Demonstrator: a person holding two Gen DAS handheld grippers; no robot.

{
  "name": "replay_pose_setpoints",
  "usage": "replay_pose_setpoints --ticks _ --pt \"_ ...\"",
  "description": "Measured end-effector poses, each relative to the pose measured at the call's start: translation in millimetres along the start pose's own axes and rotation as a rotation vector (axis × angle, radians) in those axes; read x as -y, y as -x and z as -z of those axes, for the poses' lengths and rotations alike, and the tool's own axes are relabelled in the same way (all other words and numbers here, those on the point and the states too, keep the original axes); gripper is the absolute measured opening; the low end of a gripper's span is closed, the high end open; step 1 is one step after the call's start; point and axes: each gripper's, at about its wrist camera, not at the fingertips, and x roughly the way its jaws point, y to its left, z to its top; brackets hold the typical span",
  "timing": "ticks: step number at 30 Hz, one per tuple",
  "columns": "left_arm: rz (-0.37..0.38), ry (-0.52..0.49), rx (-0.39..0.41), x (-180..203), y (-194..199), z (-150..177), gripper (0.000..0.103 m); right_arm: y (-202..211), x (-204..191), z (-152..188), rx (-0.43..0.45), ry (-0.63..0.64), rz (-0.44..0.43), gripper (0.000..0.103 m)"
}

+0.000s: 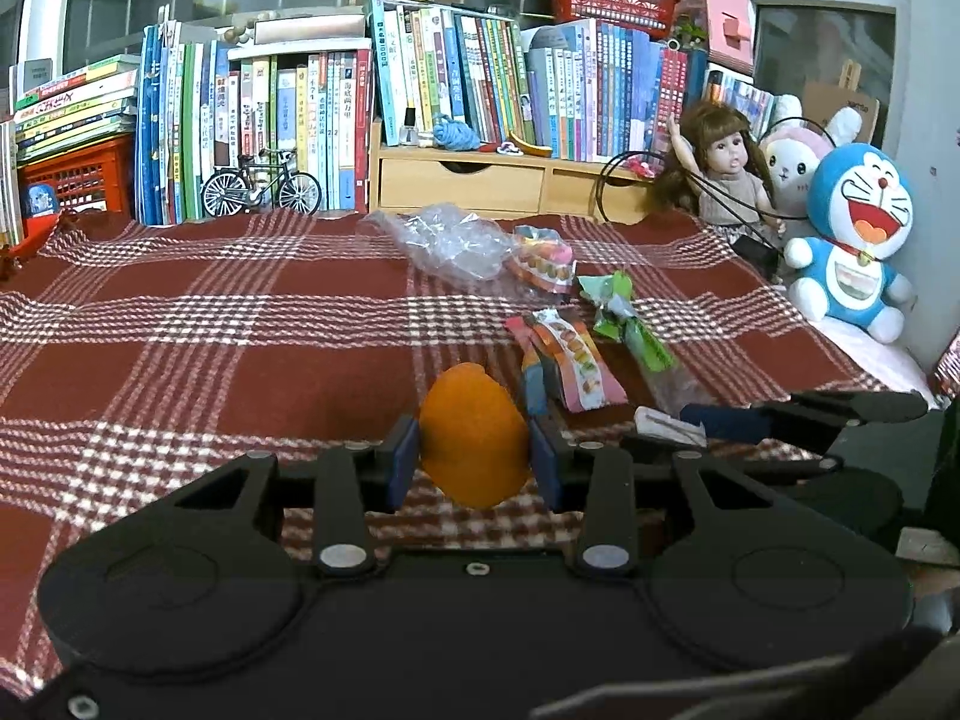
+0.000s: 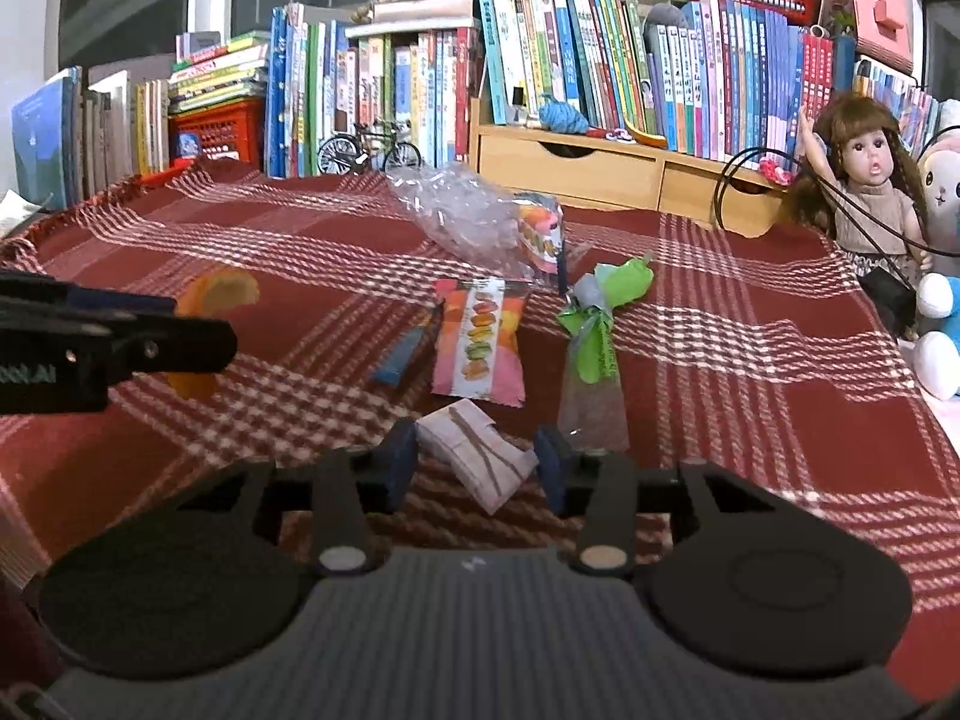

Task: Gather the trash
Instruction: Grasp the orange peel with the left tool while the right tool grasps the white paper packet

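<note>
Left gripper [image 1: 474, 450]: clenched on a piece of orange peel [image 1: 474, 444], both blue pads flat against its sides, peel lifted clear of the plaid cloth [image 1: 180, 312]. Pose: tool pitched downward toward the table, jaws level across the view, books [image 1: 252, 120] far behind.

Middle of table, loose trash yet to gather: blue strip wrapper [image 2: 399, 354] beside the pink snack wrapper [image 2: 480, 342], then the green wrapper [image 2: 594, 324], with the clear plastic bag [image 2: 462, 216] further back.

Right gripper [image 2: 477, 456]: a white folded paper scrap [image 2: 474, 456] lies between its pads. Left pad touches the scrap's edge; right pad appears just off it. Jaws apart, so I judge this not yet a firm grasp. Pose: also tilted downward, close to the cloth, just to the right of the left tool.

Step in hand, by my judgement: securing the scrap. To do well: centre the scrap between the pads, close fully before lifting, avoid pinching cloth. Keep the left grip steady so the peel does not slip. No bin visible in either view.
</note>
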Motion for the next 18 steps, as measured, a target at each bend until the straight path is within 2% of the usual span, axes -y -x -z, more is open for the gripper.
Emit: replay_pose_setpoints --ticks 12,18 --pt "0.005 -0.059 0.018 3.0 37.2 23.2 0.038 40.3 -17.4 7.2 0.033 -0.004 -0.037 0.048" --pt "0.021 -0.058 0.017 1.8 58.1 36.1 0.038 64.2 -28.0 15.7 0.060 -0.014 -0.064 0.048"
